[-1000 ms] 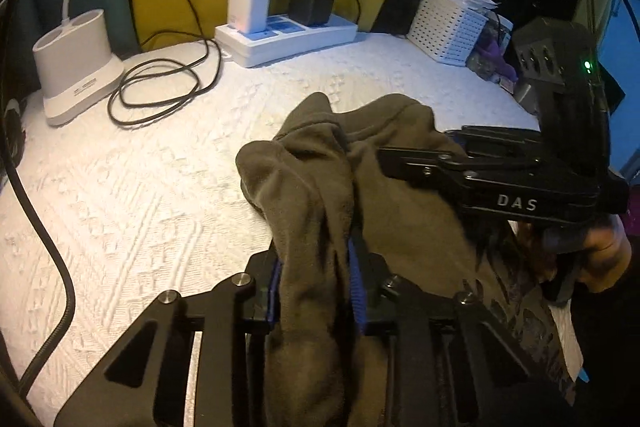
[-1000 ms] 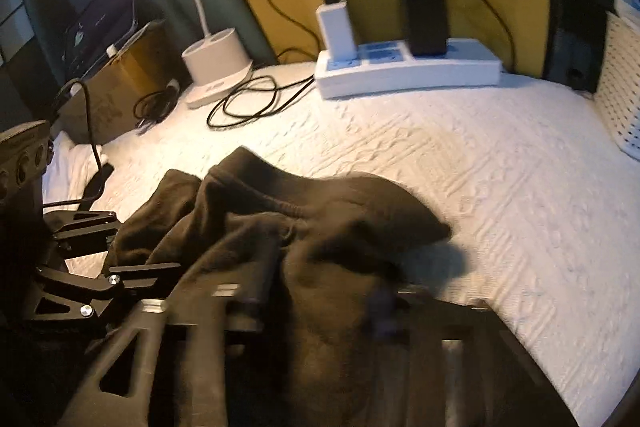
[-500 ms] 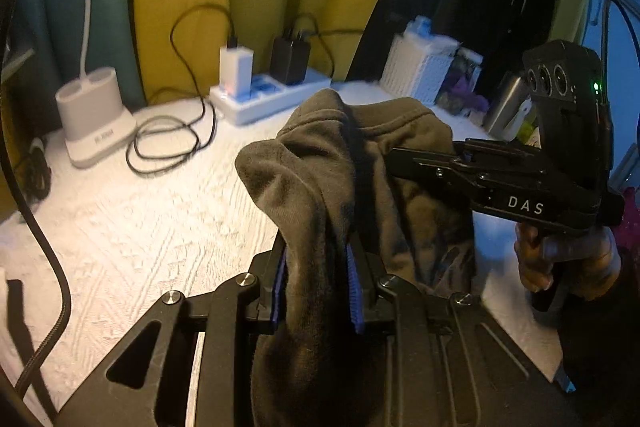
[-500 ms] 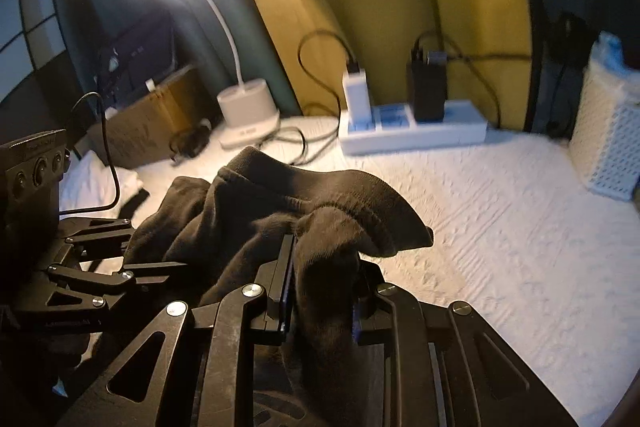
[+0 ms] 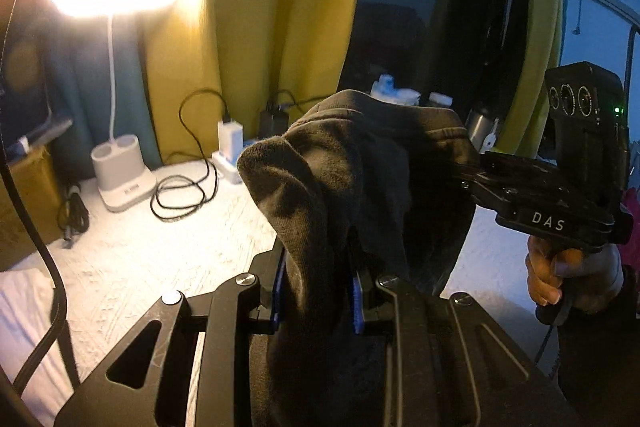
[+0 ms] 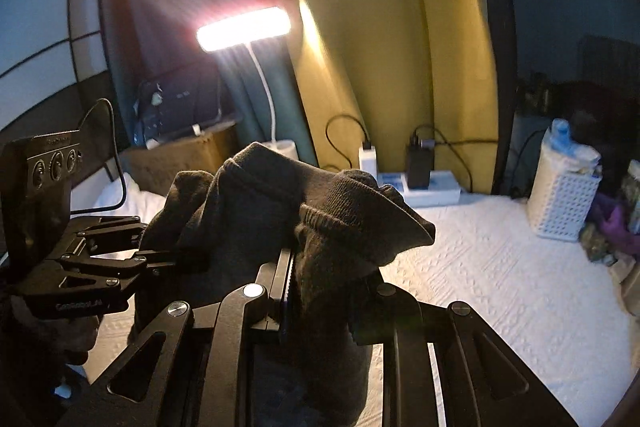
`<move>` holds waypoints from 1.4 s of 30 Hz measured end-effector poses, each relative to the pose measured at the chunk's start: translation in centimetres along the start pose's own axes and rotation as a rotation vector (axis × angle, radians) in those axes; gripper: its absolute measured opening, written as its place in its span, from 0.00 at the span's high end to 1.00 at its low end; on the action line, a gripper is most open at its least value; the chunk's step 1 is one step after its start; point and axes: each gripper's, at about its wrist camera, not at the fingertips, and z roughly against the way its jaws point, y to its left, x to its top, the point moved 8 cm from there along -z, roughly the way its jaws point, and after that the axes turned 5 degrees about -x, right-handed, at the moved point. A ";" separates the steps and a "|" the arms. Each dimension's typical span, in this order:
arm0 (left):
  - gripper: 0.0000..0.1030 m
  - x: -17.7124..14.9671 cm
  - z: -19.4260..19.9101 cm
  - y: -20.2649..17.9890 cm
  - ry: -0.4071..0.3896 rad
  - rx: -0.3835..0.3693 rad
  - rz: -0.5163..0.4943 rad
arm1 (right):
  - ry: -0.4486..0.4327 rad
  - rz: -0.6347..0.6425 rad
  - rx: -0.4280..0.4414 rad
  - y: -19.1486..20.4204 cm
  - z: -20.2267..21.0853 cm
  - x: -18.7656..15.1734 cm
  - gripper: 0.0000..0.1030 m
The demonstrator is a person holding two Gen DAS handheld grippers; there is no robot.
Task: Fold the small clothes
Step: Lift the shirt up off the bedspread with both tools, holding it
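I see the left gripper [image 5: 318,293] clamped on a bunch of the dark garment [image 5: 360,163], its blue pads [image 5: 357,297] pressed into the cloth on both sides with only the fabric's thickness between them. The right gripper [image 6: 326,277] is likewise closed narrow on another bunch of the same garment [image 6: 320,211], cloth filling the gap between its fingers. In the left view the right gripper [image 5: 470,171] enters from the right, its tips buried in the garment; a hand [image 5: 572,275] grips its handle. In the right view the left gripper [image 6: 176,259] enters from the left and meets the cloth there. The garment hangs between the two grippers, raised clear above the white bed cover [image 6: 500,267]; its lower part drops out of sight under the gripper frames, so I cannot tell whether any of it touches the cover. Taking the power strip [image 6: 424,189] as landmark: the garment is in front of it and higher; the lit lamp [image 6: 244,27] stands to its left, with a coiled cable [image 5: 180,193] between them; the white basket [image 6: 564,203] stands to its right, at the cover's edge.
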 end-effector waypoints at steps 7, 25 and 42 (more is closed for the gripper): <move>0.78 1.1 4.1 -2.3 -0.079 0.004 -0.048 | -0.084 0.037 -0.013 1.9 4.8 1.9 0.80; 0.78 2.6 13.6 -4.7 -0.237 0.061 -0.140 | -0.266 0.167 0.018 9.1 15.2 5.5 0.80; 0.78 -0.1 23.8 -1.0 -0.296 0.238 -0.152 | -0.320 0.287 0.173 20.6 16.3 6.5 0.80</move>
